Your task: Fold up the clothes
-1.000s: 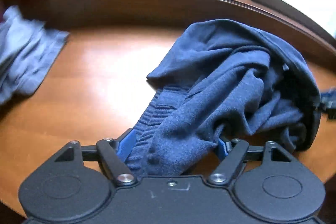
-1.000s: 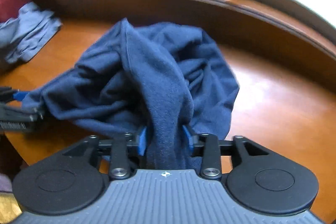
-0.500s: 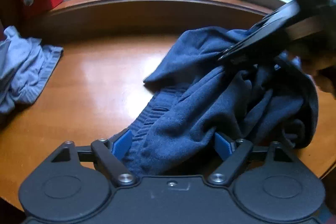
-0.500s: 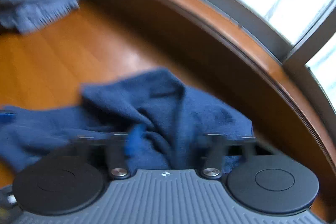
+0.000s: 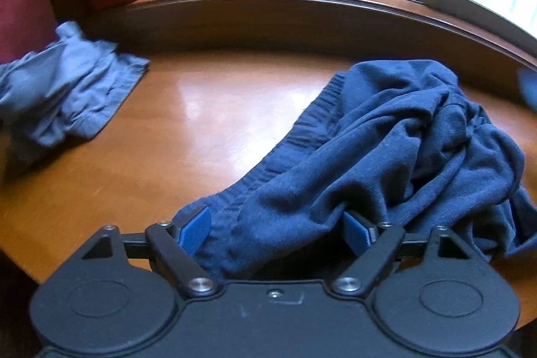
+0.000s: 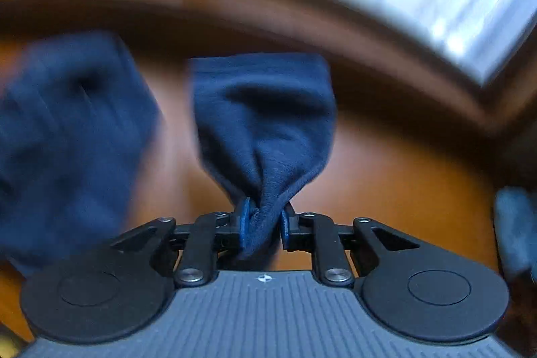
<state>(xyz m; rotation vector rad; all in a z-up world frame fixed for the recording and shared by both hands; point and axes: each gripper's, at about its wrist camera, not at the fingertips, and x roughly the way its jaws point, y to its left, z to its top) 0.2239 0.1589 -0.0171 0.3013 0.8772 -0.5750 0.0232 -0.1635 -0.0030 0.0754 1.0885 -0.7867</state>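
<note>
1. Left tongs stand wide, blue pads apart, with the ribbed waistband end of the navy garment lying slack between them; nothing is pinched there.
2. Right tongs are narrow and clamped on a hemmed edge of the navy garment. That piece fans out ahead of the pads, apparently lifted off the bench. This view is badly motion-blurred, so the rest of the cloth at its left is only a dark mass.
3. Navy garment: crumpled on the bench, bunched toward the right side of the left wrist view and not flat anywhere. Its ribbed band runs diagonally from your left tongs up and away to the right, which reads as the long axis.
4. Key relation: the band end sits right inside your left tongs, so the left is the nearer hand for that end, while the right already has its edge.
5. Judgement: the cloth needs spreading along that diagonal before any fold would hold. How far along the folding is, I can't tell.
6. Grey-blue garment lies rumpled at far left, well apart from the navy one.
</note>
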